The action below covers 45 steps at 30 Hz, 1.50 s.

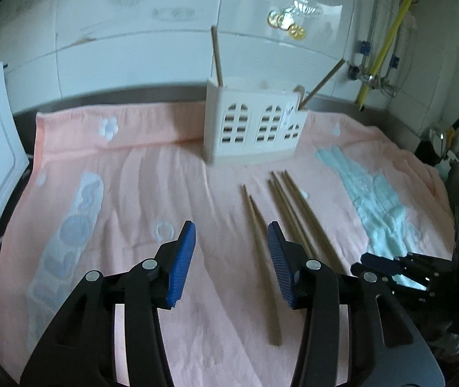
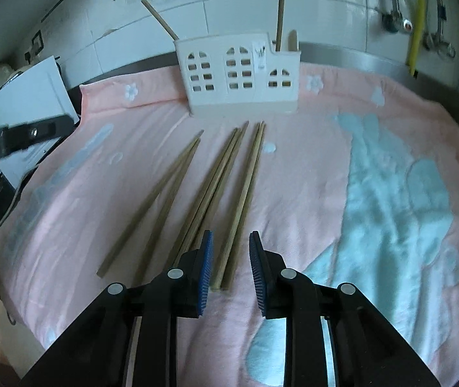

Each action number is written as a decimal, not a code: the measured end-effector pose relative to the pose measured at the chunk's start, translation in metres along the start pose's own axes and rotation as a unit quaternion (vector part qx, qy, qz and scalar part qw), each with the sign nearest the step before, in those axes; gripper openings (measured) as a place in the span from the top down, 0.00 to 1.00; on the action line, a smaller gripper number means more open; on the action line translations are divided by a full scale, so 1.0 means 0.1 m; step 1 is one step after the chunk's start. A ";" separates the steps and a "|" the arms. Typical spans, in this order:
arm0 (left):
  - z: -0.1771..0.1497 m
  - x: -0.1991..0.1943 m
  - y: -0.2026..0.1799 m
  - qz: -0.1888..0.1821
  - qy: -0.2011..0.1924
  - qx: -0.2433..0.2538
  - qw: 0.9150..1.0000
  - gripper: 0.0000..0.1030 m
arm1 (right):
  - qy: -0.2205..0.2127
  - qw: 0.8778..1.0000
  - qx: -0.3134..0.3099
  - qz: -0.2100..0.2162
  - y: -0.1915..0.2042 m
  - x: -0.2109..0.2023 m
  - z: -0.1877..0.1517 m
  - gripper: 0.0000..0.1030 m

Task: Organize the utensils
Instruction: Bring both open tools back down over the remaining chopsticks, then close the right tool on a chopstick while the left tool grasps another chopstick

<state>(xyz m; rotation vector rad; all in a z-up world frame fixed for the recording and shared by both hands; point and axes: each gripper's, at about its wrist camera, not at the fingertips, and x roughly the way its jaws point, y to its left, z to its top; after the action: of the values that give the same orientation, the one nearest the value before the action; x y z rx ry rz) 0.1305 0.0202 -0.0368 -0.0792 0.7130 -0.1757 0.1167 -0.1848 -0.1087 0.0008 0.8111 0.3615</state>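
Right wrist view gives the full chopstick layout on the pink towel: left pair, middle bundle, right pair, all lying roughly parallel with tips toward the white utensil holder. Left wrist view only gets part of this: one pair running between its fingers and past them, and a bundle to the right, partly hidden behind its right finger.

Left wrist view shows the right gripper low at the right edge, blurred, close to the towel. Right wrist view shows only a black blurred bar of the left gripper at the left edge, jaws out of shot.

Poses:
- left gripper: above the towel, pointed at the holder, jaws wide apart, nothing between the pads.
- right gripper: low over the near ends of the right pair, jaws at moderate gap, straddling those ends in the picture; contact can't be confirmed, nothing clamped.

Counts:
- holder: 1, at the towel's far edge against the tiled wall.
- chopsticks standing in the holder: 2, one leaning at the left end, one near upright at the right end.
- chopsticks on the towel: 2 + 2 clear; middle bundle looks like 3, overlap makes it uncertain.
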 end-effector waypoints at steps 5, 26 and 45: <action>-0.15 0.05 0.05 0.004 0.014 -0.008 1.000 0.55 | 0.010 1.000 0.010 0.002 0.01 0.13 -0.01 0.84; -0.52 0.28 -0.02 -0.010 0.065 0.000 0.998 0.55 | 0.005 1.000 0.015 -0.021 -0.03 0.25 0.01 0.93; -0.67 0.67 -0.30 -0.041 0.092 0.021 0.995 0.76 | 0.001 0.998 0.044 -0.038 -0.32 0.23 -0.04 0.93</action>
<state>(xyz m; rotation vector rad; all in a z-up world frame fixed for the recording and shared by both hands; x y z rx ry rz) 0.1328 -0.0231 -0.1265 -0.0529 0.8891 -0.2793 0.1379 -0.2079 -0.1319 0.0516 0.8258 0.2544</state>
